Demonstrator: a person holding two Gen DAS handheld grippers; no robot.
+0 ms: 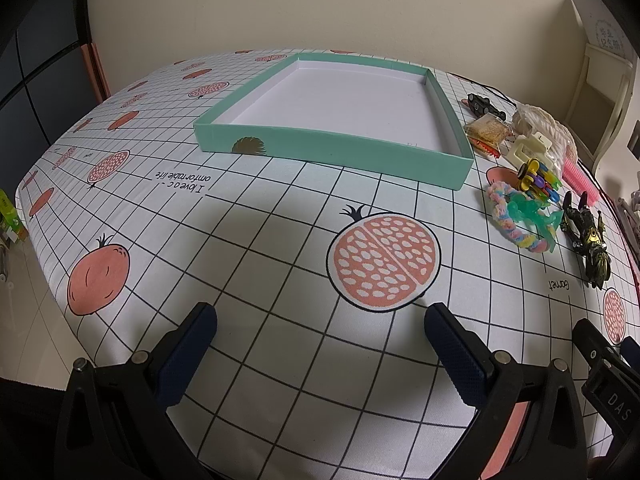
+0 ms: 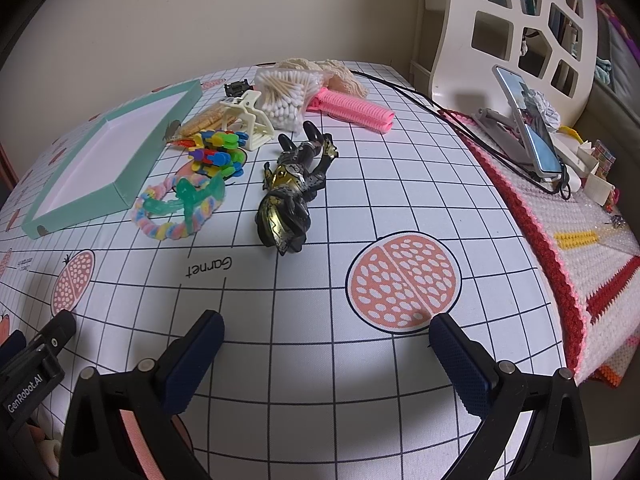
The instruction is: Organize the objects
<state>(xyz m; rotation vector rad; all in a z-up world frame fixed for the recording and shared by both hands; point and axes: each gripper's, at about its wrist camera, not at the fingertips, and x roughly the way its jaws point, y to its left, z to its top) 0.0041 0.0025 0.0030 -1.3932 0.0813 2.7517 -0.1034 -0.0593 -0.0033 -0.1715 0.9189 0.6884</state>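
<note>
nothing is sorted yet, by the look of it: the tray (image 1: pixel 448 120) sits empty on the desk (image 1: pixel 280 240), and every item lies in a cluster just right of it. nearest the right gripper (image 2: pixel 326 338) is the figure (image 2: pixel 294 192), then the pipe-cleaner ring (image 2: pixel 176 216) with the green toy (image 2: pixel 192 196), the blocks (image 2: pixel 218 154), clip (image 2: pixel 248 120), swabs (image 2: pixel 284 98) and pink roller (image 2: pixel 352 110). both the left gripper (image 1: pixel 320 328) and the right one hover with jaws released, holding nothing. open cloth lies ahead of each; a cable (image 2: pixel 420 98) and crochet mat (image 2: pixel 560 280) crowd the right edge.
</note>
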